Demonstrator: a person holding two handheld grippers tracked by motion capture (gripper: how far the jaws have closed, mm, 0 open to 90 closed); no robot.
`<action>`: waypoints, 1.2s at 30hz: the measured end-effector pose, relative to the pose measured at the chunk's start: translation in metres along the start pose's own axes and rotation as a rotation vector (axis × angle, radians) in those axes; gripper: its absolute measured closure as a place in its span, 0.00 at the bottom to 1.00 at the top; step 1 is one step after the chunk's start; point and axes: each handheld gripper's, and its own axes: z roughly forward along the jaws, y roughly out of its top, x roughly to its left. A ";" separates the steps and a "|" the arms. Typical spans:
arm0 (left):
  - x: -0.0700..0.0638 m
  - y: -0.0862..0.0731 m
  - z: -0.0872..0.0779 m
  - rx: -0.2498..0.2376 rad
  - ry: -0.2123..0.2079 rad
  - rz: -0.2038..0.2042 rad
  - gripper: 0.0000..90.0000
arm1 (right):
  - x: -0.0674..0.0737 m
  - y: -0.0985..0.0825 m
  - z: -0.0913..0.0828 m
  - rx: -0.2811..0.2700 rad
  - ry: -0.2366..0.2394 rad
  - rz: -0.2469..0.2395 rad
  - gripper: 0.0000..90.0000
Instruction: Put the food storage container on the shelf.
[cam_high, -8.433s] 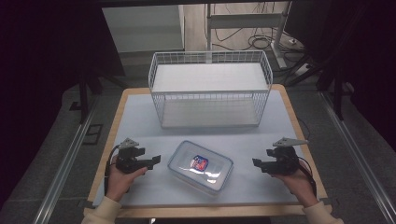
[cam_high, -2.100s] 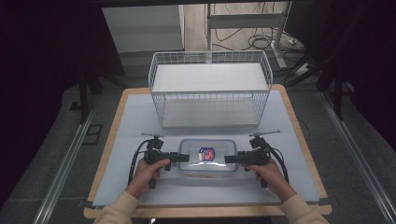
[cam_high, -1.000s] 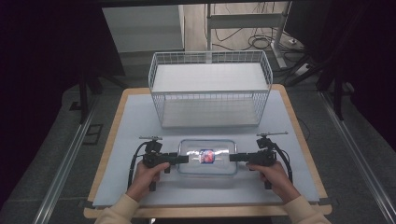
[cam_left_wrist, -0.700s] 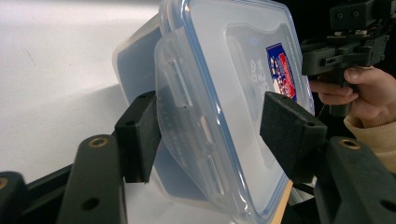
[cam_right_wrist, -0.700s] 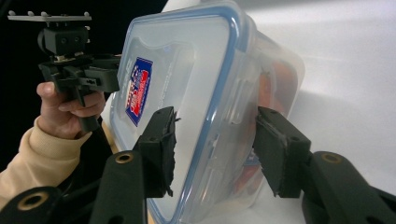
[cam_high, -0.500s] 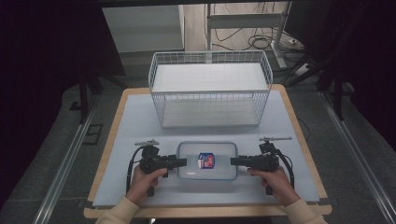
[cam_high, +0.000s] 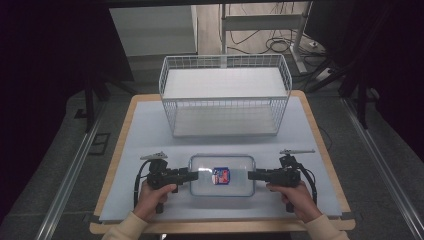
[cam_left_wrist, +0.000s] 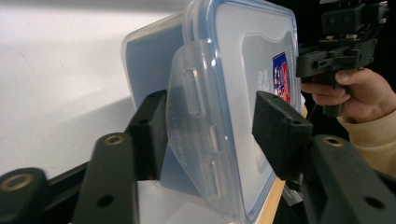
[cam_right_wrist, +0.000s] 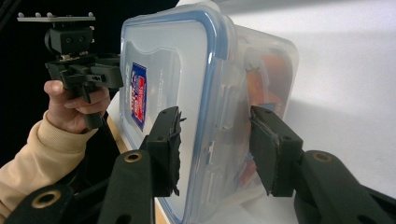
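A clear plastic box (cam_high: 222, 175) with a blue-edged lid lies flat on the white table (cam_high: 150, 125), near the person's edge, about in the middle from left to right. A small red and blue sticker (cam_high: 220, 175) sits on top of the lid. Something orange is inside the box, but it is too blurry to name.

The box has a flap on each short end. I think these flaps are the clips that keep the lid on, and that is why the 2 grippers come in from the 2 ends.

The left gripper (cam_left_wrist: 210, 126) has its 2 black jaws on each side of the left flap (cam_left_wrist: 191, 121). There is a gap between the jaws and the flap, so it is not squeezing. It looks let go, with nothing in it.

The right gripper (cam_right_wrist: 215, 140) does the same at the other end. Its jaws stand apart around the right flap (cam_right_wrist: 229, 112), and they do not pinch it.

Each hand (cam_high: 152, 197) holds its gripper low and level, pointing at the box. That way both ends can be worked at once and the box will not slide away.

Behind the box stands a white wire basket (cam_high: 225, 95), with nothing in it. Maybe the box will go in there, but I am only guessing.
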 end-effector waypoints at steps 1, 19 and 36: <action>0.000 -0.001 0.000 -0.001 -0.002 0.002 0.54 | 0.000 0.000 0.000 0.000 0.005 0.000 0.61; -0.009 0.002 -0.001 -0.018 0.031 -0.007 0.54 | 0.004 0.001 -0.002 -0.004 -0.017 0.019 0.61; -0.021 0.013 -0.001 -0.033 0.032 0.031 0.55 | 0.010 0.008 -0.014 -0.036 -0.022 -0.024 0.61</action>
